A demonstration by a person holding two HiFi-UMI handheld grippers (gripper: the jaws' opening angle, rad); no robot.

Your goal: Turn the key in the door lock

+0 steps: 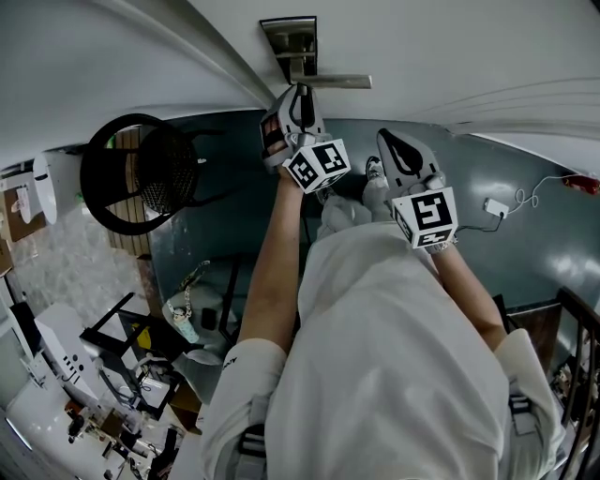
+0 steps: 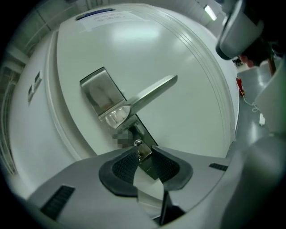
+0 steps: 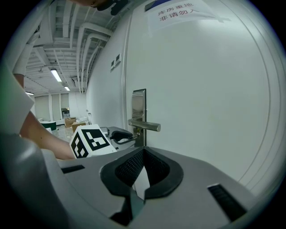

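Observation:
The white door (image 2: 178, 53) carries a steel lock plate (image 2: 100, 91) with a lever handle (image 2: 152, 91). A small brass key (image 2: 143, 151) sits in the keyhole below the handle. My left gripper (image 2: 144, 154) is right up at the lock, and its two pads press on the key's head from both sides. The right gripper view shows that gripper (image 3: 129, 135) under the handle (image 3: 145, 125). In the head view it (image 1: 298, 94) reaches to the lock plate (image 1: 289, 37). My right gripper (image 3: 143, 152) hangs back from the door, to the right of the left one, shut on nothing (image 1: 389, 141).
A black round-backed chair (image 1: 141, 173) stands on the floor to the left. A cluttered desk (image 1: 94, 394) fills the lower left. A white plug with its cable (image 1: 495, 208) lies on the floor at the right. A paper notice (image 3: 178, 11) hangs high on the door.

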